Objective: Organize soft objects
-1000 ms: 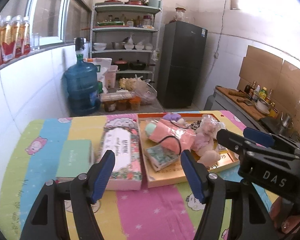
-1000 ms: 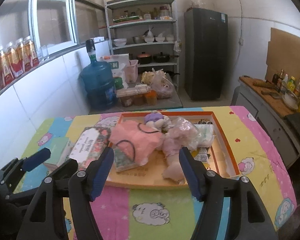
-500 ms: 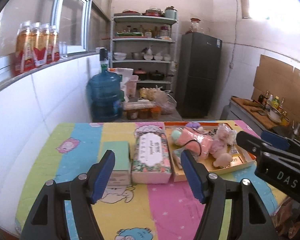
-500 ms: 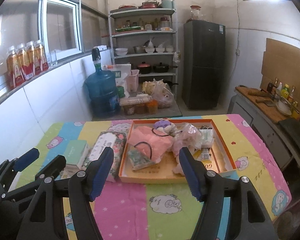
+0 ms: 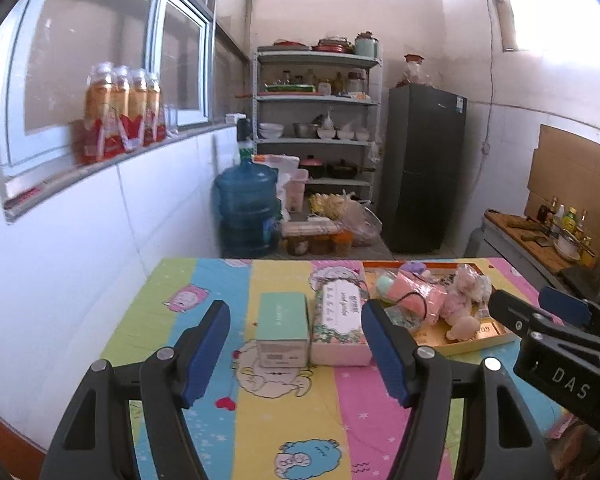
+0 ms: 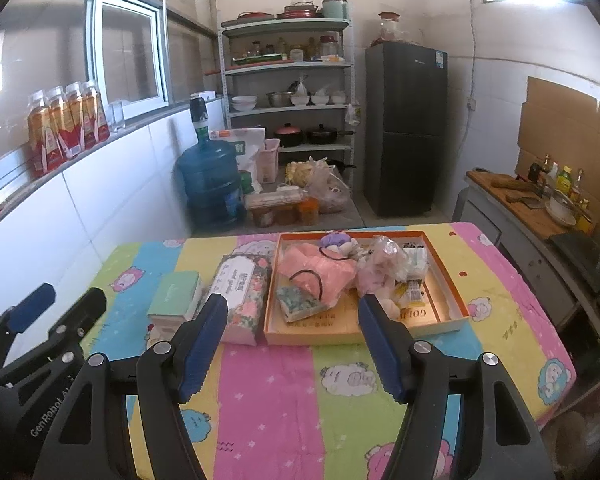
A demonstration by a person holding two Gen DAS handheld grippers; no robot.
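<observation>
Tray (image 6: pixel 443 322), far centre of worktop (image 6: pixel 284 392): soft objects (image 6: pixel 319 276) heaped inside, I judge for sorting. Two boxes (image 6: pixel 242 292) just left. My left gripper (image 5: pixel 296 350) and right gripper (image 6: pixel 292 340): fingers wide apart, empty, held near edge.

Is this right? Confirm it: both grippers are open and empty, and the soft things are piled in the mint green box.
Not quite. Left gripper and right gripper are open and empty, but the soft things are piled in the orange tray; the mint green box is closed. The right wrist view shows it.
</observation>
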